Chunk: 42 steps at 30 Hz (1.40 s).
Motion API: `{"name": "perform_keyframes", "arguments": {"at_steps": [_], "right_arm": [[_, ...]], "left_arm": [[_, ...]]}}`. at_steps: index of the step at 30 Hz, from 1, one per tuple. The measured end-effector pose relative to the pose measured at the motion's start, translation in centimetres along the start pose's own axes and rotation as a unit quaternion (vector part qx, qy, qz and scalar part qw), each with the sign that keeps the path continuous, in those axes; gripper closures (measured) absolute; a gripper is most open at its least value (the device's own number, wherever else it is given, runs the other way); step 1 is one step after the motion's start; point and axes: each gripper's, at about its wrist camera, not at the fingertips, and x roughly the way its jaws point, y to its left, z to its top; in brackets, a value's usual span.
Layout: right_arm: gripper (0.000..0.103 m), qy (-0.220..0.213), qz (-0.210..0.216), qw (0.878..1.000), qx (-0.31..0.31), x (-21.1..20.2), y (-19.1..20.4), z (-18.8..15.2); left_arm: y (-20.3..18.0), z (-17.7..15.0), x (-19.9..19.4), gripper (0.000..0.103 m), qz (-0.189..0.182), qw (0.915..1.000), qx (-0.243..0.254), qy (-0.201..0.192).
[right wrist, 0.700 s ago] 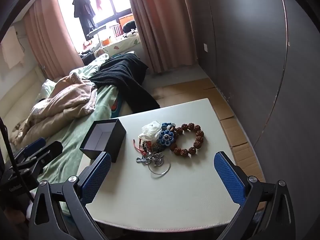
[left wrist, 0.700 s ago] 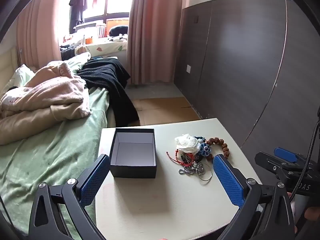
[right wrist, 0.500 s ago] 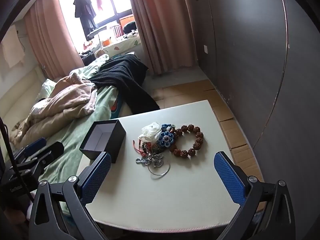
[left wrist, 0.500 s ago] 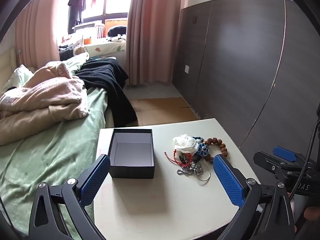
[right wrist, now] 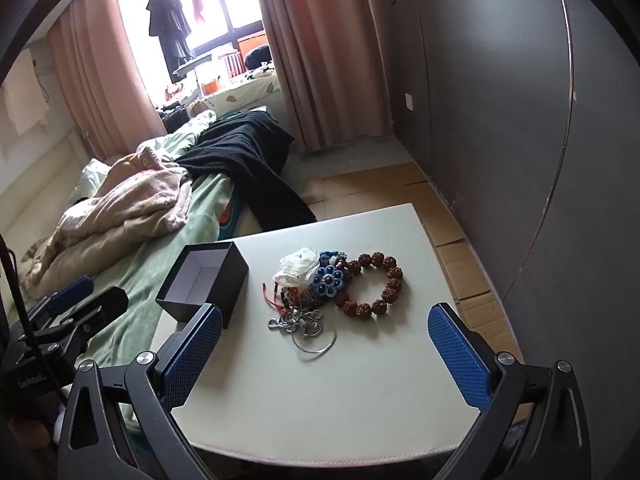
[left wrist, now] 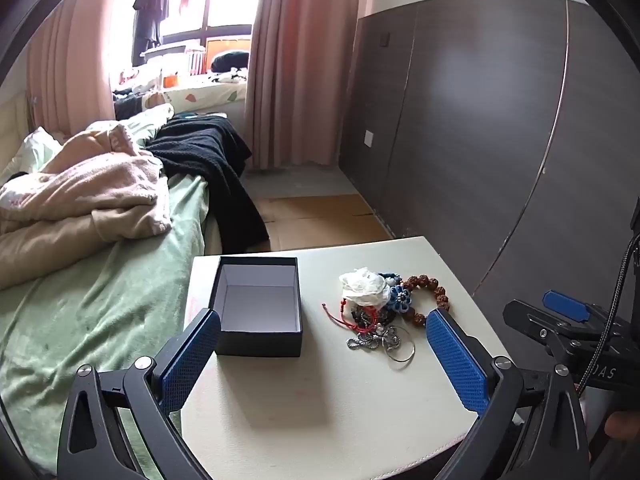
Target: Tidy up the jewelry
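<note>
black open box sits left of centre on our white desk; jewelry pile (beads, blue flower, silver chain) lies just right of it. left gripper and right gripper hover, jaws wide apart, holding nothing.

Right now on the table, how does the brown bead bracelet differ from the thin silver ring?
The brown bead bracelet is chunky, made of knobbly round beads; the thin silver ring is plain, smooth wire. The bracelet lies at the pile's far right side; the ring lies at its near edge, partly under a silver chain. Both are closed loops lying flat on the white table, outside the black box.
</note>
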Motion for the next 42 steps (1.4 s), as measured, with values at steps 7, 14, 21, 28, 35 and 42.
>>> {"name": "perform_keyframes", "arguments": {"at_steps": [7,14,21,28,35,42], "right_arm": [[0.0,-0.001,-0.002,1.0,-0.003,0.07,-0.16,0.09],[0.0,-0.003,-0.003,1.0,-0.005,0.04,0.0,0.06],[0.0,-0.005,-0.004,1.0,-0.016,0.07,0.25,0.2],[0.0,-0.005,-0.007,1.0,-0.021,0.01,0.21,0.5],[0.0,-0.006,-0.009,1.0,-0.023,-0.07,0.48,0.28],[0.0,-0.007,-0.01,1.0,-0.023,-0.27,0.37,0.41]], "left_arm": [[0.2,-0.1,0.08,0.001,-0.001,1.0,0.0,0.0],[0.63,-0.12,0.19,0.001,0.002,1.0,-0.001,-0.002],[0.6,-0.07,0.11,0.001,0.002,1.0,-0.002,-0.003],[0.57,-0.08,0.08,0.001,-0.001,1.0,0.002,-0.005],[0.29,-0.03,0.05,0.001,0.0,1.0,0.001,-0.005],[0.2,0.04,0.14,0.001,-0.002,1.0,0.0,-0.006]]}}
